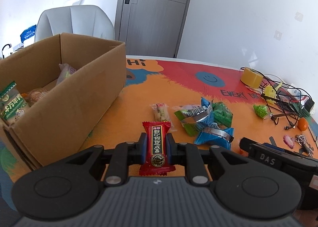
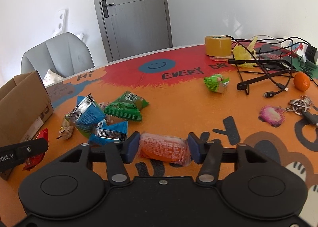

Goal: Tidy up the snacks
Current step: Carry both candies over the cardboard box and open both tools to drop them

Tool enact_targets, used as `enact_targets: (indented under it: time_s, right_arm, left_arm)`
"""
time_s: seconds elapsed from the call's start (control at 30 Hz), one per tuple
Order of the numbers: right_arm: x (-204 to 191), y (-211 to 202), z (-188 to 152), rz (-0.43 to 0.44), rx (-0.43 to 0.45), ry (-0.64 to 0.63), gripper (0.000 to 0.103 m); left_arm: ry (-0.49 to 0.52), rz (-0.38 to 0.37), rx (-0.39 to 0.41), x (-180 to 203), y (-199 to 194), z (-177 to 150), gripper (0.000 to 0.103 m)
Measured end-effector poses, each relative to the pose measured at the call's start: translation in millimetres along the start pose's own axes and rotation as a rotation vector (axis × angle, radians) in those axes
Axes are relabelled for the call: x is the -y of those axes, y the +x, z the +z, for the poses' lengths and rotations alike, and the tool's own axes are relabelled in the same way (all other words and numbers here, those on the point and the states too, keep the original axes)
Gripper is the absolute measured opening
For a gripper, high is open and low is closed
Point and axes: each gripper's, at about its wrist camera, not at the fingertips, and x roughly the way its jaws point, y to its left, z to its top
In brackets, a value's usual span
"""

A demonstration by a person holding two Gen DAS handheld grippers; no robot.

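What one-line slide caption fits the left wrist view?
Left gripper clamps a red candy packet beside the cardboard box, loose snacks ahead.

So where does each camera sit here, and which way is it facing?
Left wrist: on the left gripper, facing forward over the table toward the cardboard box; its own jaws grip a red candy.
Right wrist: on the right gripper, facing across the table; jaws around an orange packet.
Shared: the blue-and-green wrapper pile, tape roll.

A red snack packet (image 1: 156, 148) is held upright just beside the cardboard box (image 1: 65, 95); an orange one (image 2: 163, 148) lies crosswise well apart from it.
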Motion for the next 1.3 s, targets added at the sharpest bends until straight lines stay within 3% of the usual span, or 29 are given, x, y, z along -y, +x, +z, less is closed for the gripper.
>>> enact_targets:
  time_s: [0.33, 0.7, 1.3]
  right_arm:
    - [-2, -25, 7, 0.036, 0.034, 0.022, 0.050]
    - [-39, -47, 26, 0.130, 0.101, -0.023, 0.050]
    - [-99, -59, 51, 0.266, 0.169, -0.091, 0.050]
  left_arm:
    - [0.012, -0.005, 0.068, -2, -25, 12, 0.018]
    - [0.016, 0.027, 0.162, -17, -57, 34, 0.018]
    - [-0.010, 0.101, 0.216, -59, -77, 66, 0.018]
